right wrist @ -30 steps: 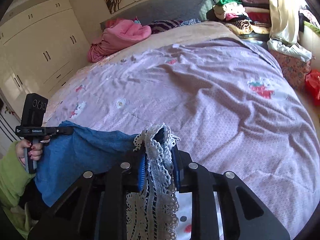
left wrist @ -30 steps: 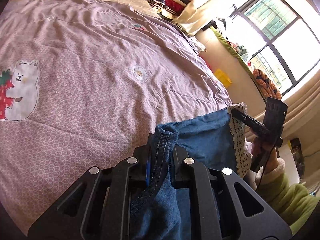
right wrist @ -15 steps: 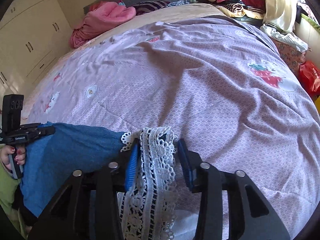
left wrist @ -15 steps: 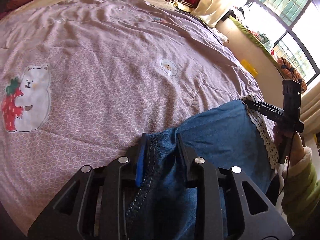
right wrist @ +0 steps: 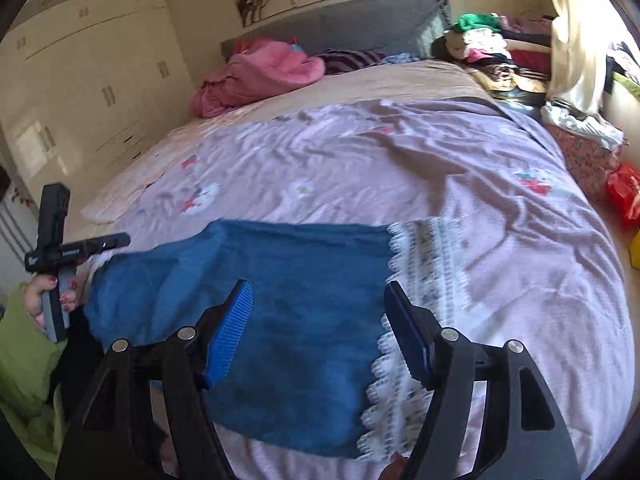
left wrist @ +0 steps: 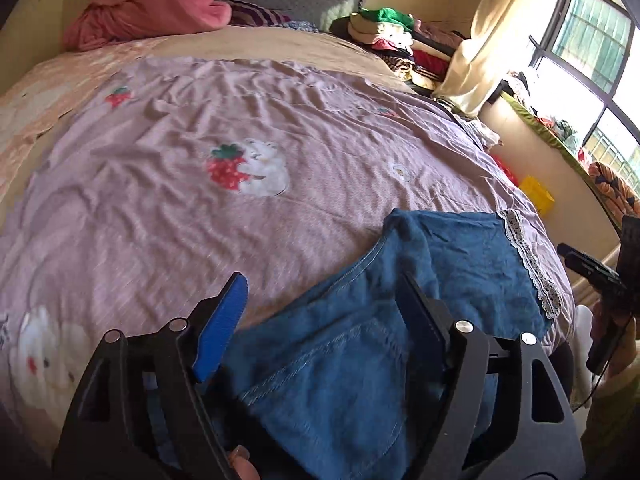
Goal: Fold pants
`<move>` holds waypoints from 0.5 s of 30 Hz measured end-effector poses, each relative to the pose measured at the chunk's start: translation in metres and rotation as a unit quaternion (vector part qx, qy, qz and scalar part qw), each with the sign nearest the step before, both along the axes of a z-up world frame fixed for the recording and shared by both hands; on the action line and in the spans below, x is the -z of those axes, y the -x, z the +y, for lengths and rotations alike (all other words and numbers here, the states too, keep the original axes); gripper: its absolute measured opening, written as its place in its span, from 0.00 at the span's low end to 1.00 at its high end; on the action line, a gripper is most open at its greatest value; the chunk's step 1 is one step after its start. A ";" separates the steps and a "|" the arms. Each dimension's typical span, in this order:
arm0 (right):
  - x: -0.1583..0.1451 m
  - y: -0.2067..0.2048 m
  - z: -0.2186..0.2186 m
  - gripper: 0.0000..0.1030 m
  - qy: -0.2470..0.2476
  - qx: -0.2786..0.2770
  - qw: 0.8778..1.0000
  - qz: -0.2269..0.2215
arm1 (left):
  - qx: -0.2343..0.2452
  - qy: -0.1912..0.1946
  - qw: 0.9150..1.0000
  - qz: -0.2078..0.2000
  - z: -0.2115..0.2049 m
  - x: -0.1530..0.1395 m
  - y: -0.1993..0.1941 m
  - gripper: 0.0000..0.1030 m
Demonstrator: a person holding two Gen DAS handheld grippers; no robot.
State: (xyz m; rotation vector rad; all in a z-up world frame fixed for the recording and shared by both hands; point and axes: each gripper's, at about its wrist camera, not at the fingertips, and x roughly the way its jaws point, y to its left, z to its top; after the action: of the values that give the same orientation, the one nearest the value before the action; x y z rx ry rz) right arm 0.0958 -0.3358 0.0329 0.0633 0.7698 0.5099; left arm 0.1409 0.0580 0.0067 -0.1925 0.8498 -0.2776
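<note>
The left claw and right claw are opening, empty, above the denim pants. The pants lie flat on the near bed edge, likely ready for folding.

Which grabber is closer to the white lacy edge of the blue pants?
Right. The right gripper hangs over the lace trim, one finger right above it, jaws opening, nothing pinched. The left gripper is over the pants at their stitched denim end, away from the lace.

A pink blanket lies bunched at the grey headboard of the bed. The mauve bedspread shows a strawberry-and-bear print. Folded clothes are stacked beside cream curtains.
</note>
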 end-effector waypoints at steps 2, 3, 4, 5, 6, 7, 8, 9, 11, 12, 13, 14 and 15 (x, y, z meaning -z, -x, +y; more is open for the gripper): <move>0.009 0.014 0.028 0.66 0.009 -0.035 0.999 0.005 | -0.028 0.006 1.000 0.005 0.021 0.001 0.019 0.73; 0.015 0.020 0.043 0.67 0.009 -0.054 0.998 0.012 | -0.040 0.008 0.999 0.009 0.030 0.003 0.027 0.74; 0.021 0.025 0.055 0.67 0.008 -0.069 0.997 0.019 | -0.053 0.011 0.998 0.014 0.039 0.006 0.035 0.75; 0.027 0.029 0.067 0.67 0.011 -0.085 0.996 0.026 | -0.065 0.013 0.998 0.024 0.048 0.010 0.044 0.77; 0.033 0.034 0.079 0.67 0.017 -0.097 0.995 0.028 | -0.070 0.014 0.997 0.030 0.055 0.013 0.051 0.77; 0.038 0.037 0.088 0.67 0.021 -0.103 0.994 0.032 | -0.078 0.016 0.996 0.035 0.061 0.017 0.058 0.78; 0.042 0.038 0.095 0.67 0.025 -0.107 0.993 0.039 | -0.087 0.022 0.995 0.041 0.068 0.020 0.066 0.79; 0.046 0.037 0.101 0.67 0.028 -0.108 0.993 0.045 | -0.091 0.033 0.994 0.048 0.073 0.025 0.072 0.79; 0.052 0.036 0.109 0.67 0.034 -0.108 0.992 0.051 | -0.091 0.048 0.993 0.061 0.077 0.034 0.082 0.80; 0.053 0.035 0.112 0.67 0.040 -0.108 0.992 0.048 | -0.091 0.052 0.992 0.064 0.076 0.038 0.084 0.80; 0.055 0.035 0.114 0.67 0.046 -0.105 0.992 0.047 | -0.093 0.056 0.992 0.070 0.075 0.043 0.084 0.80; 0.057 0.035 0.116 0.67 0.048 -0.104 0.992 0.051 | -0.092 0.063 0.991 0.074 0.074 0.048 0.082 0.80; 0.060 0.035 0.119 0.67 0.047 -0.109 0.991 0.055 | -0.087 0.073 0.991 0.072 0.072 0.052 0.081 0.79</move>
State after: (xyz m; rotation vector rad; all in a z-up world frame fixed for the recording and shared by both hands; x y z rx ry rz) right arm 0.0606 -0.2172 -0.0269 -0.0805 0.9137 0.6807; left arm 0.0604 0.1297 -0.0452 -0.4249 0.9489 -0.1627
